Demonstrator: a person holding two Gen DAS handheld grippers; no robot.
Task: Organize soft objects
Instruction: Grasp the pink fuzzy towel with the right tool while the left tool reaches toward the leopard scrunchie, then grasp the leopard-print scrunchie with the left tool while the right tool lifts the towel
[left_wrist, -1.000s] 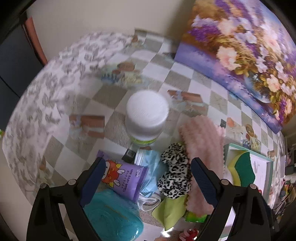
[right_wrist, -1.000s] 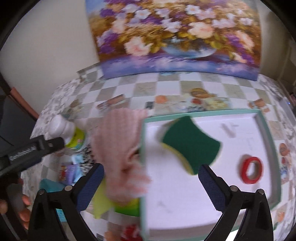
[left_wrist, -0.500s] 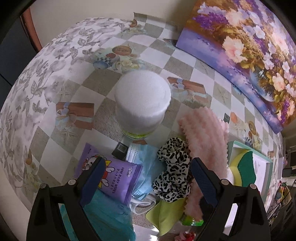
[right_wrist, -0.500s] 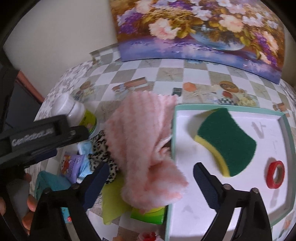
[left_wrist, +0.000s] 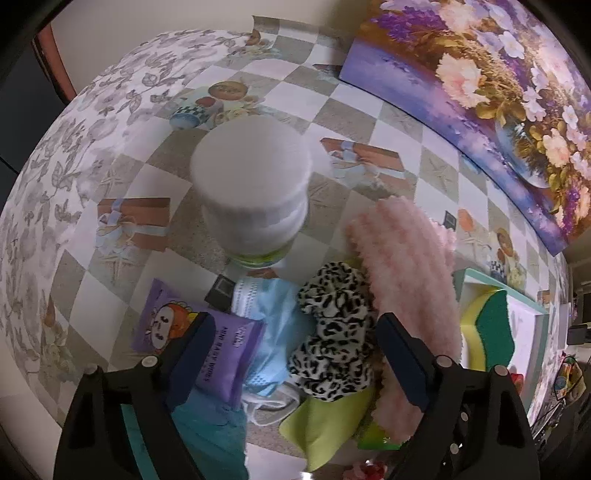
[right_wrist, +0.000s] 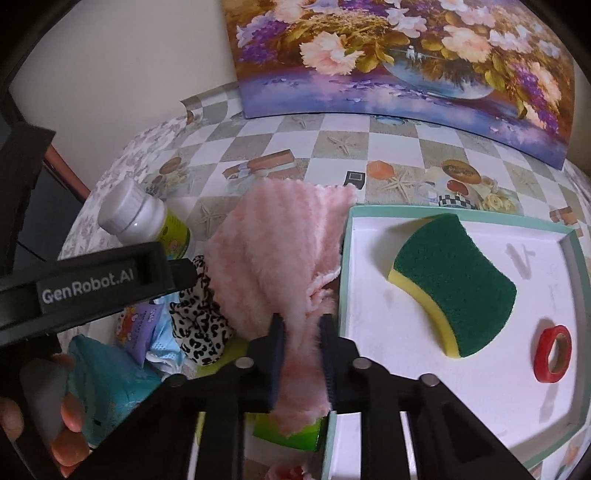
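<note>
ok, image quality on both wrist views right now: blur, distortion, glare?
Left wrist: white bottle cap close and soft-focused, strong fisheye bend in the checked tablecloth, corners vignetted black. Right wrist: sharper; pink cloth and sponge are crisp, painting curves at its edges. No harsh glare in either.

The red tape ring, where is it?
In the right wrist view, the red tape ring stands inside the white tray, at its right side, right of the green sponge.

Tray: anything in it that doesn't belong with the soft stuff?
Yes. The tray holds a sponge and, near its right side, a red tape roll standing on edge: it looks hard and rigid, so odd among soft items. The pink cloth is not in yet; the right gripper is closing on it beside the tray.
</note>
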